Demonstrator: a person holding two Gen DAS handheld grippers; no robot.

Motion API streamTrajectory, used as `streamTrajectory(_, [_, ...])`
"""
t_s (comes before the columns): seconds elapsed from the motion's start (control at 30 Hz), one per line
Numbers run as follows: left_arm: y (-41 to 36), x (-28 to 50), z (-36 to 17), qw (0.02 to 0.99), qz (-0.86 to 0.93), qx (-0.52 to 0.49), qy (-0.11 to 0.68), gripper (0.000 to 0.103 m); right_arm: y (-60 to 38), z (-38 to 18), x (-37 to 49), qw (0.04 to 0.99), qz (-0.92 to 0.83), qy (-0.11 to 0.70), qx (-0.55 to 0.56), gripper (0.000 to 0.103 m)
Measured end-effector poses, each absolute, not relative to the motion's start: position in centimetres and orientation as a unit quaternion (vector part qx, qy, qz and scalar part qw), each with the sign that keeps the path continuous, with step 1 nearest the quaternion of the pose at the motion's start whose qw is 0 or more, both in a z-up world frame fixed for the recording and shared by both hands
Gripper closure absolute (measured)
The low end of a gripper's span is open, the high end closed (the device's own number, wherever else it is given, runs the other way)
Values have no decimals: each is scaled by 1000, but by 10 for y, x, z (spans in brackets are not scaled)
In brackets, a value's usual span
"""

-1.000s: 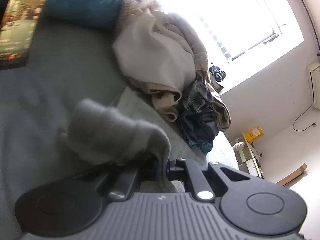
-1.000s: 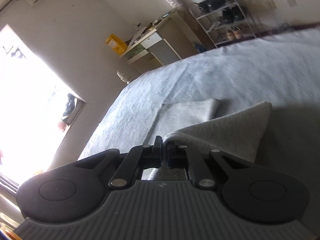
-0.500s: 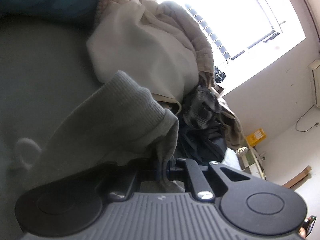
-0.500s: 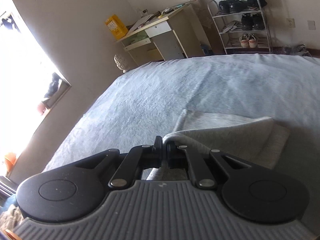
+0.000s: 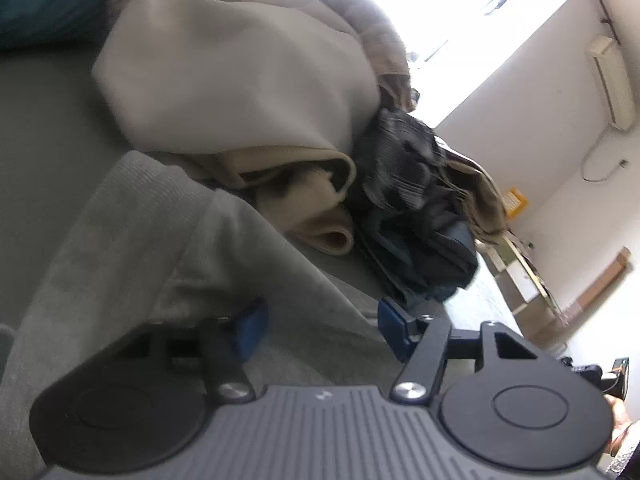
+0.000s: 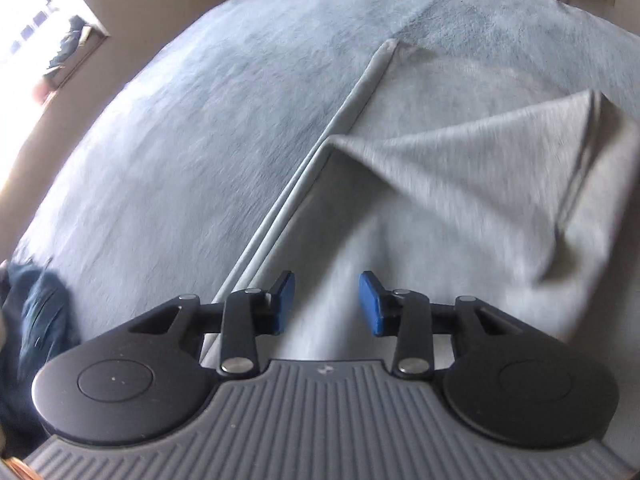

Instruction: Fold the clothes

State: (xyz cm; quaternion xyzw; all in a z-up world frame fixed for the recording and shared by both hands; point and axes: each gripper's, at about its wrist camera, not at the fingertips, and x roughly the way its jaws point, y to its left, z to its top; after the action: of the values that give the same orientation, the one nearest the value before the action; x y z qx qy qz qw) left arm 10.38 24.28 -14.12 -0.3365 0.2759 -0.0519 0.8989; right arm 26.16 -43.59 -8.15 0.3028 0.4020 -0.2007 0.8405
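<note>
A grey knit garment (image 6: 460,184) lies folded over on the pale blue bed cover (image 6: 192,140), one corner doubled back at the right. My right gripper (image 6: 326,304) is open just above it, blue pads apart, holding nothing. In the left wrist view the same grey garment (image 5: 168,248) with its ribbed hem lies under and between the blue pads of my left gripper (image 5: 320,326), which is open; the cloth drapes over the left finger (image 5: 250,326).
A heap of unfolded clothes lies ahead of the left gripper: a cream garment (image 5: 240,68) and dark plaid and navy pieces (image 5: 416,216). A teal pillow (image 5: 44,4) is at the far left. A dark blue garment (image 6: 36,320) lies at the right view's left edge.
Both grippers have opened and let go of the grey garment, which now lies on the bed. Both have dropped closer to the bed surface.
</note>
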Motion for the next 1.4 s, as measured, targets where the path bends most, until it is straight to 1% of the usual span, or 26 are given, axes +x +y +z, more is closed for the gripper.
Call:
streamTrajectory(0.07, [243,95,-138,899,-69,-334,274,39,-414,-69,241,860,-172,386,285,68])
streamTrajectory(0.13, [245,84,-132,900,-85,-329,274,37,-377,-50,230,891,-115,369,239,68])
streamTrajectory(0.17, [248,77,-128,900,-86,-327,274,37,-358,-40,224,904,-85,360,215,66])
streamTrajectory(0.27, [260,57,-117,901,-83,-328,272,37,-263,-31,226,918,69,367,137,58])
streamTrajectory(0.3, [268,49,-113,901,-70,-332,270,37,-231,-28,227,916,120,367,110,54])
streamTrajectory(0.43, [297,21,-104,909,2,-325,260,37,-104,-17,231,878,321,356,-1,45])
streamTrajectory(0.5, [306,12,-106,911,46,-308,270,37,-41,-18,232,845,401,349,-59,34])
streamTrajectory(0.57, [314,7,-112,907,65,-301,288,37,-18,-29,231,836,410,355,-85,32])
streamTrajectory(0.63, [318,9,-124,896,65,-299,321,38,2,-39,230,827,418,361,-109,32])
streamTrajectory(0.67, [318,9,-129,893,67,-302,326,42,12,-45,229,822,421,364,-121,32])
streamTrajectory(0.7, [318,8,-133,892,63,-308,325,46,22,-50,229,817,424,367,-133,36])
streamTrajectory(0.73, [318,8,-134,893,56,-314,318,50,33,-55,228,812,428,370,-145,45])
streamTrajectory(0.77, [318,7,-136,894,48,-319,311,59,43,-60,228,807,431,373,-157,82])
streamTrajectory(0.8, [317,7,-136,896,38,-321,305,65,53,-66,227,801,434,376,-169,99])
streamTrajectory(0.87, [313,10,-135,901,30,-313,300,65,74,-76,226,790,440,381,-192,99])
streamTrajectory(0.93, [310,12,-135,904,25,-307,297,65,64,-67,221,800,434,363,-198,99])
streamTrajectory(1.03, [311,18,-140,902,20,-312,299,64,55,-70,225,807,426,363,-189,99])
streamTrajectory(1.07, [310,20,-141,901,19,-314,300,62,54,-73,229,808,421,366,-187,99])
streamTrajectory(1.1, [310,22,-143,900,19,-316,301,55,53,-79,233,809,418,370,-184,99])
streamTrajectory(1.2, [310,16,-144,899,28,-317,300,47,57,-94,236,809,409,371,-202,99])
streamTrajectory(1.27, [312,8,-144,898,33,-324,296,44,58,-97,235,813,409,363,-198,99])
streamTrajectory(1.4, [316,0,-145,892,38,-330,306,44,61,-90,227,823,420,330,-190,99])
